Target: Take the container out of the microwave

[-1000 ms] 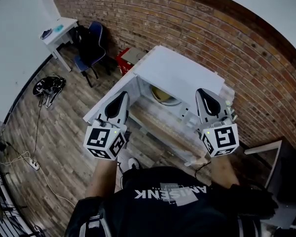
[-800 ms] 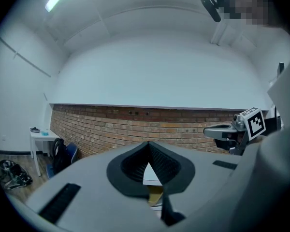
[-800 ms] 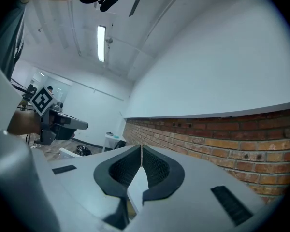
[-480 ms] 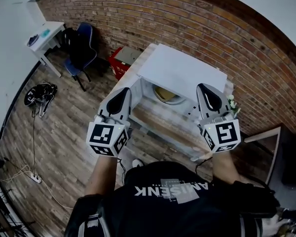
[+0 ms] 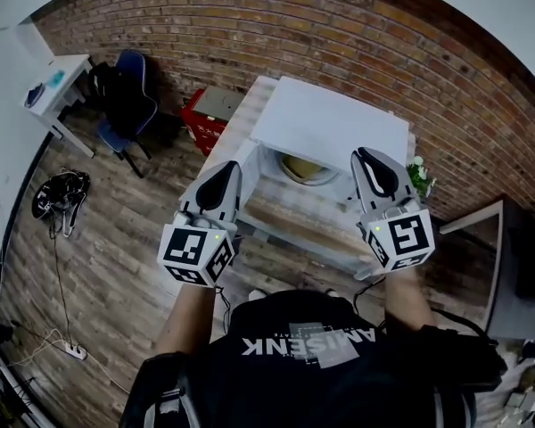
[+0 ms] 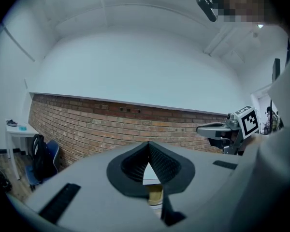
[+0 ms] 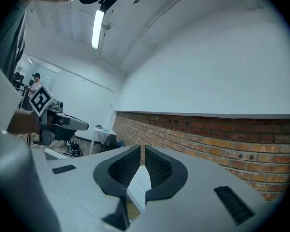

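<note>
- The left gripper (image 5: 221,176) and the right gripper (image 5: 370,162) each have their jaws together, holding nothing.
- The container (image 5: 302,169) lies inside the open microwave (image 5: 332,128), between the two grippers, untouched.

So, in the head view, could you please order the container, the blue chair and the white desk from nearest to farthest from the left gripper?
From the left gripper:
1. Container, inside the open microwave, just to the gripper's right.
2. Blue chair, farther off to the left.
3. White desk, at the far left, beyond the chair.
</note>
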Demonstrator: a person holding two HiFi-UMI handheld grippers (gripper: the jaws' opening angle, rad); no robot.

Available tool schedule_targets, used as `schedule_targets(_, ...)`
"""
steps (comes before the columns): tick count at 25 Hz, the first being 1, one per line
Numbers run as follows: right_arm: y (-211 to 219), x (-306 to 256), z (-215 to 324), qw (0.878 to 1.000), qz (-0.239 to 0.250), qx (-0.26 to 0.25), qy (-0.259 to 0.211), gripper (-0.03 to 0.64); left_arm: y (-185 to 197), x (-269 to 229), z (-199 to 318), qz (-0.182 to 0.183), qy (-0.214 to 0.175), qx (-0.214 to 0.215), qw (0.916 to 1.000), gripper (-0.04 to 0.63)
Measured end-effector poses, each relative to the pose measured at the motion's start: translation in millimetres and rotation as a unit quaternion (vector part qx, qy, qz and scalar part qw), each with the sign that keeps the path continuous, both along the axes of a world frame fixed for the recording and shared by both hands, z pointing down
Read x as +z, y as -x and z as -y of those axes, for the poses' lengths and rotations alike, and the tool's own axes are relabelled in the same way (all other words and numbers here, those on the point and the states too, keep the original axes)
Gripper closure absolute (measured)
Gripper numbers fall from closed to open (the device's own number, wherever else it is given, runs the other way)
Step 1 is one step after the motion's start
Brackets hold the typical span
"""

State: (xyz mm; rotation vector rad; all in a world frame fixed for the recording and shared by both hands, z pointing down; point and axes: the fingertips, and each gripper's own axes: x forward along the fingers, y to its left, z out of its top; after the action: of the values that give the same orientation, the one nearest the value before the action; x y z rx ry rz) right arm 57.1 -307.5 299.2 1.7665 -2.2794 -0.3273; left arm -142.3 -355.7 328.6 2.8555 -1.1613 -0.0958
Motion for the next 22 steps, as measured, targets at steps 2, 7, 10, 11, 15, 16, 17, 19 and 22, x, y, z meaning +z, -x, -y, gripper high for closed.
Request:
schedule_targets(2, 7, 6, 0, 1.0, -0.003, 0.012, 0.007, 0.571, 7, 4, 3, -0.004, 0.003, 0.005, 1.0, 0.583)
schedule_targets(7, 24, 16, 5, 0.999, -0.007, 0.03, 0.026, 0.483, 12, 10, 8, -0.011, 0.008, 0.034, 0.9993, 0.583)
schedule_targets(10, 30, 29, 7, 0.999, -0.014, 0.031, 0.035, 0.483, 12, 23, 11, -0.014, 0.019, 0.042, 0.9989, 0.583)
schedule_targets(11, 31, 35, 9, 0.999, -0.014, 0.028, 0.041, 0.48, 12, 27, 12, -0.013, 0.022, 0.042, 0.9988, 0.583)
schedule_targets(15, 38, 65, 21, 0.998, -0.02, 0.012, 0.066, 0.455, 10, 45, 19, 0.001, 0.028, 0.041, 0.9988, 0.583)
schedule_targets(16, 39, 75, 24, 0.997, -0.025, 0.007, 0.073, 0.452, 8, 49, 20, 0.003, 0.031, 0.04, 0.9987, 0.583)
schedule_targets(17, 41, 85, 27, 0.996, -0.029, 0.002, 0.08, 0.444, 7, 53, 20, 0.004, 0.034, 0.039, 0.9987, 0.583)
schedule_targets(19, 45, 103, 33, 0.995, -0.038, -0.009, 0.092, 0.436, 4, 60, 20, 0.002, 0.041, 0.037, 0.9985, 0.583)
schedule_targets(22, 50, 128, 41, 0.993, -0.042, -0.026, 0.104, 0.425, -2, 70, 19, 0.002, 0.05, 0.036, 0.9981, 0.583)
